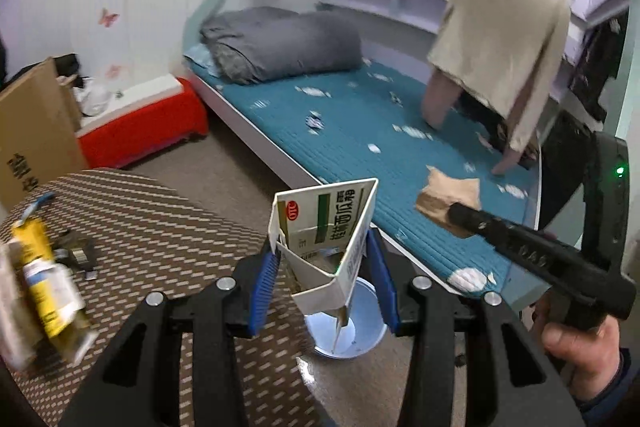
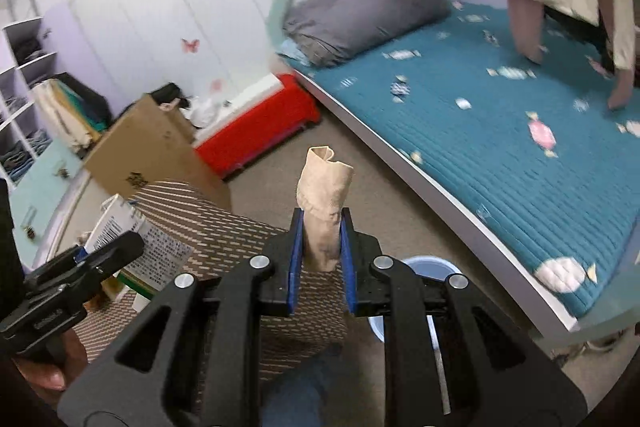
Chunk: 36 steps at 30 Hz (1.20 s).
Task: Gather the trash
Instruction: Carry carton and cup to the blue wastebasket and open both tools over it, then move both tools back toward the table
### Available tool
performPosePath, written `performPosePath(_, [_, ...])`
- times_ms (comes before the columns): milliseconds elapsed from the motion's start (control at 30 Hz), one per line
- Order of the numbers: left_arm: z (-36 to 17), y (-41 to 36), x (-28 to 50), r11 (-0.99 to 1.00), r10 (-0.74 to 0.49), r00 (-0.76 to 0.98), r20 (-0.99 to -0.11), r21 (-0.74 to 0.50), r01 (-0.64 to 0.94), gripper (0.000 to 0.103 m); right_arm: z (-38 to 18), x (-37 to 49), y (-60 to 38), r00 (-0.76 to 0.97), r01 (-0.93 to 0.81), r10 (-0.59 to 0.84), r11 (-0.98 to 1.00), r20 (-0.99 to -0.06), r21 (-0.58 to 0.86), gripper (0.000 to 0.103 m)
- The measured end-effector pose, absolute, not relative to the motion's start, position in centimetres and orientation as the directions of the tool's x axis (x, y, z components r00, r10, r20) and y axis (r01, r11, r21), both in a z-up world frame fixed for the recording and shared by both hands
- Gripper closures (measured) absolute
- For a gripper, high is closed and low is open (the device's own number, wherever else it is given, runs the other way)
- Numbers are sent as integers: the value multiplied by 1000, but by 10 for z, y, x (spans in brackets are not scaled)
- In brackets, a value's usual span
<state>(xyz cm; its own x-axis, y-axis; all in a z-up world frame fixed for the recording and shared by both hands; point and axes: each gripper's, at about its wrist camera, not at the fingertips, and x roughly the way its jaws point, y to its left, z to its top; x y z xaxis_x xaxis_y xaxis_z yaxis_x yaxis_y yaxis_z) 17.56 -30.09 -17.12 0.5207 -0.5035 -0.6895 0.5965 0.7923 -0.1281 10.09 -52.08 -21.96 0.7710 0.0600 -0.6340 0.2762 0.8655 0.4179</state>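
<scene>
On the left edge of the round table (image 1: 160, 211) a few pieces are left to collect: a yellow packet (image 1: 48, 283) lying tilted near the rim, and some small dark bits (image 1: 78, 255) a little further in (too blurred to name). The left gripper (image 1: 322, 279) is clamped on a white carton (image 1: 326, 243), squashed to a wedge, and holds it just off the table's right edge, above the blue bin (image 1: 352, 327) on the floor. Judging by that, the carton is about ready to be dropped in. To its right the right gripper (image 2: 322, 259) is closed on a tan wad (image 2: 324, 203), upright between the pads and raised over the floor between table and bed (image 2: 500, 131); the bin shows just below and to the right of it. Nothing is clearly lying in the bin as far as I can see, so I'd call the job partly done: two pieces in hand, none dropped, the left-edge pieces still waiting.
</scene>
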Motion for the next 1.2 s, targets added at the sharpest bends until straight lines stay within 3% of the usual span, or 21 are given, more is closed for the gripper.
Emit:
performPosePath(533, [-295, -421, 219, 732, -395, 244, -886, -144, 666, 58, -335, 127, -577, 626, 435, 119, 767, -770, 472, 85])
performPosePath(567, [-297, -423, 222, 734, -391, 236, -890, -146, 663, 55, -340, 128, -579, 622, 442, 123, 759, -773, 477, 85])
performPosePath(633, [-305, -430, 231, 734, -381, 218, -899, -150, 662, 25, -350, 129, -585, 616, 464, 133, 735, -776, 495, 83])
performPosePath(667, [-308, -432, 234, 737, -375, 221, -900, -145, 660, 20, -356, 129, -588, 612, 475, 141, 721, -778, 505, 79])
performPosePath(733, [-310, -431, 239, 749, -355, 241, -903, -121, 651, 18, -364, 128, -591, 610, 489, 151, 701, -778, 519, 40])
performPosePath(800, [-311, -428, 244, 767, -336, 244, -910, -114, 632, 15, -366, 126, -591, 606, 499, 145, 696, -782, 516, 37])
performPosePath(867, [-305, -421, 244, 777, -347, 262, -901, -119, 618, 15, -365, 122, -591, 609, 514, 125, 690, -783, 510, 25])
performPosePath(900, [-303, -421, 242, 777, -352, 273, -895, -117, 618, 15, -362, 118, -591, 615, 523, 109, 685, -781, 507, 12])
performPosePath(933, [-299, -419, 240, 777, -355, 288, -889, -110, 619, 14, -360, 116, -591, 622, 526, 100, 682, -777, 509, 7])
performPosePath(1200, [-259, -402, 213, 772, -376, 403, -834, -42, 634, 10, -319, 100, -582, 652, 545, -10, 702, -758, 459, 6])
